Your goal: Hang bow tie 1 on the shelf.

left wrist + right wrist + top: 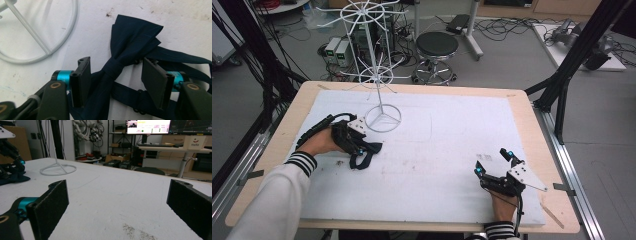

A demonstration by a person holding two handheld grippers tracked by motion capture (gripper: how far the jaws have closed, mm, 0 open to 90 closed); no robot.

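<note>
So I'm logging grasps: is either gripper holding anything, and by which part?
Nothing is gripped yet. The left gripper straddles the bow tie at its knot, pads not pressing. The right gripper is open.

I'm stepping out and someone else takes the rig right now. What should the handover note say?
Left gripper: jaws open, straddling the knot of the navy bow tie; pads not yet pressing on it.
Right gripper: open, empty, resting low over the white mat near the right front.
Bow tie lies flat on the mat, strap under it, beside the ring base of the white wire stand.
Done: left gripper lined up on the knot.
Left: close on the knot, lift; probably hang it on the stand.
</note>
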